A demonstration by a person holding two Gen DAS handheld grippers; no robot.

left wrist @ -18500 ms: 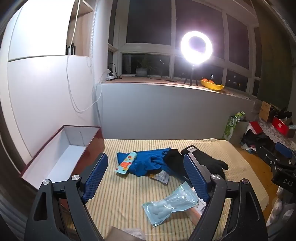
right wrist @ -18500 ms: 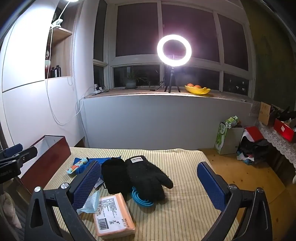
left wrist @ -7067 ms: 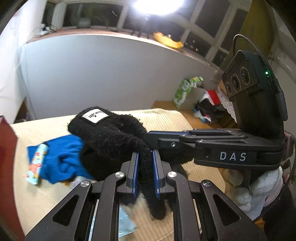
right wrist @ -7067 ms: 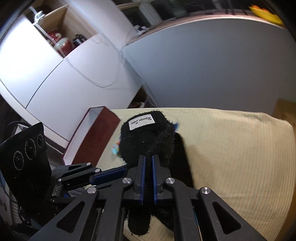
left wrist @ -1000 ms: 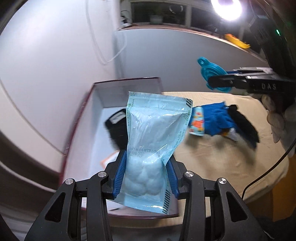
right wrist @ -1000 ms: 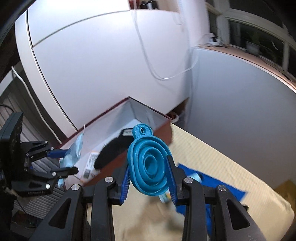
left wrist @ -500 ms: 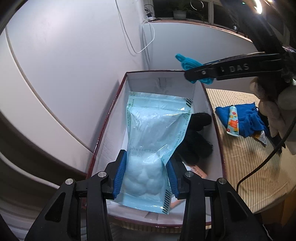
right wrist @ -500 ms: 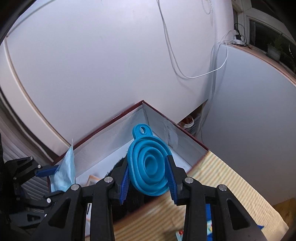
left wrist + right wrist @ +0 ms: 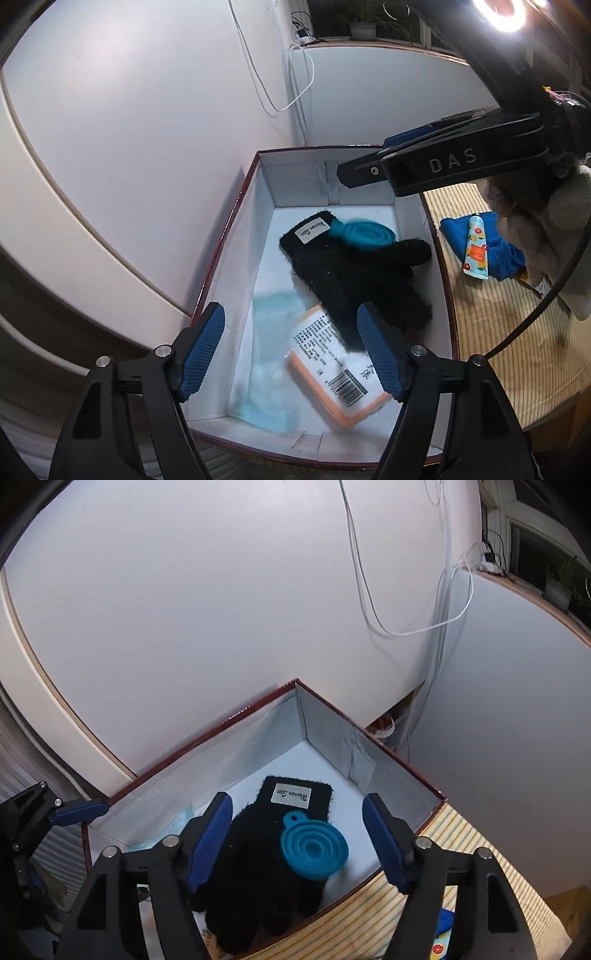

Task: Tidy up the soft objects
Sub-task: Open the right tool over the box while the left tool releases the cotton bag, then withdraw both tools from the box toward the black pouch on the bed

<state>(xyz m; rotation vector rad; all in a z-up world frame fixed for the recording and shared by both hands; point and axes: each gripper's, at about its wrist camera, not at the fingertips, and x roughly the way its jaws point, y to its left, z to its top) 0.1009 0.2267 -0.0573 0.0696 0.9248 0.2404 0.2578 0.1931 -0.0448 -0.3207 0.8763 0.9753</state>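
A dark red box with a white inside [image 9: 236,206] holds black gloves [image 9: 351,273], a blue folding funnel [image 9: 364,234], an orange pack [image 9: 340,373] and a pale blue pouch [image 9: 269,350]. My left gripper [image 9: 291,347] is open and empty above the box's near end. My right gripper [image 9: 299,838] is open and empty above the box; it also shows in the left wrist view [image 9: 369,162]. In the right wrist view the funnel [image 9: 314,849] lies on the gloves [image 9: 258,867] inside the box [image 9: 332,731].
A blue cloth [image 9: 495,247] with a small patterned tube [image 9: 476,251] lies on the striped bed cover [image 9: 517,350] right of the box. A white wall with hanging cables [image 9: 399,590] stands behind the box.
My left gripper opened and the pale blue pouch dropped into the box. My right gripper opened and the blue funnel dropped onto the gloves.
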